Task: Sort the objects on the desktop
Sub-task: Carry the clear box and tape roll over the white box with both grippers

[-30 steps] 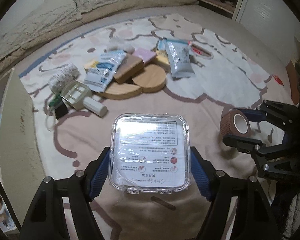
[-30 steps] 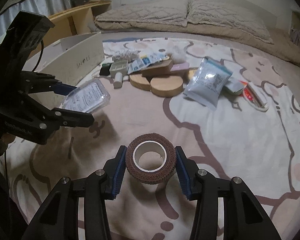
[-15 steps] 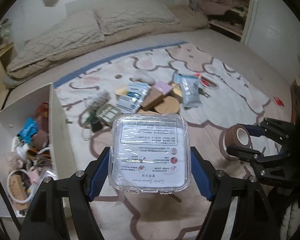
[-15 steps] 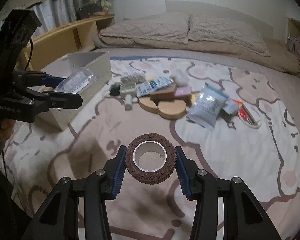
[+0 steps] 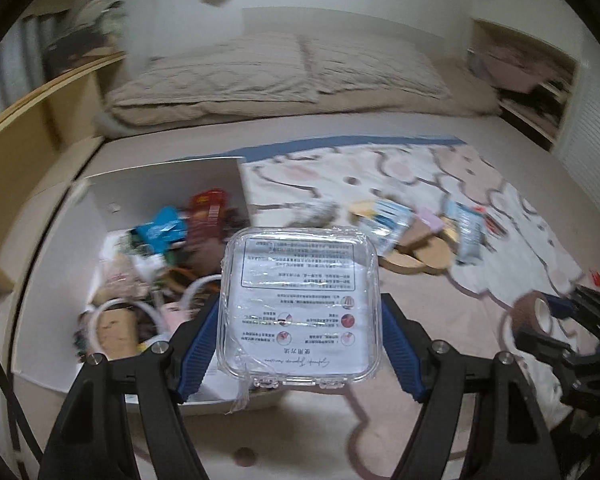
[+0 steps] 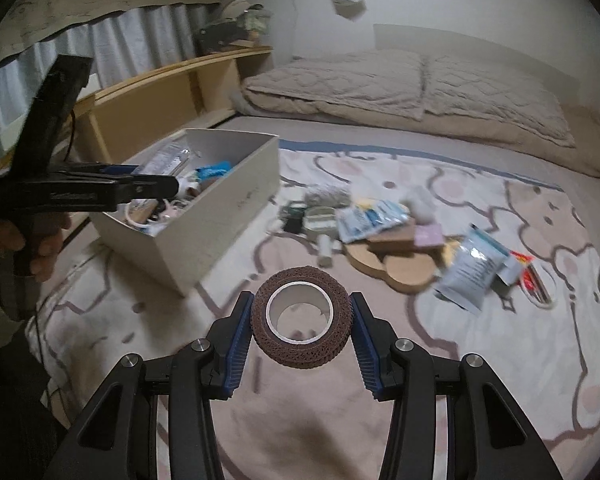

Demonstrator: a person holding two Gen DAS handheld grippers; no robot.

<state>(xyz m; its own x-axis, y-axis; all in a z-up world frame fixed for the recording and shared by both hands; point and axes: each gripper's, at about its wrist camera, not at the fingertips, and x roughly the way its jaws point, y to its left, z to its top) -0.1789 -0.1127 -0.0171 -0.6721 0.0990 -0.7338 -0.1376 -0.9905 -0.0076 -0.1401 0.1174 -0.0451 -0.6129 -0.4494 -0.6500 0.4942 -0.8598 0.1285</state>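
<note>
Two items are in transit: left gripper (image 5: 300, 316) clamps the clear case (image 5: 300, 312) above the part-filled box (image 6: 204, 236), right gripper (image 6: 302, 326) clamps the tape roll (image 6: 302, 326) short of it, and a pile (image 6: 400, 236) on the blanket remains unsorted.

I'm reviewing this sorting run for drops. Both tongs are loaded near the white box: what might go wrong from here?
1. The clear plastic case is smooth, wrapped in loose film and held only by its side edges in the left tongs; it may slip.
2. The white box already looks crowded, so the case or the brown tape roll may perch on the clutter.
</note>
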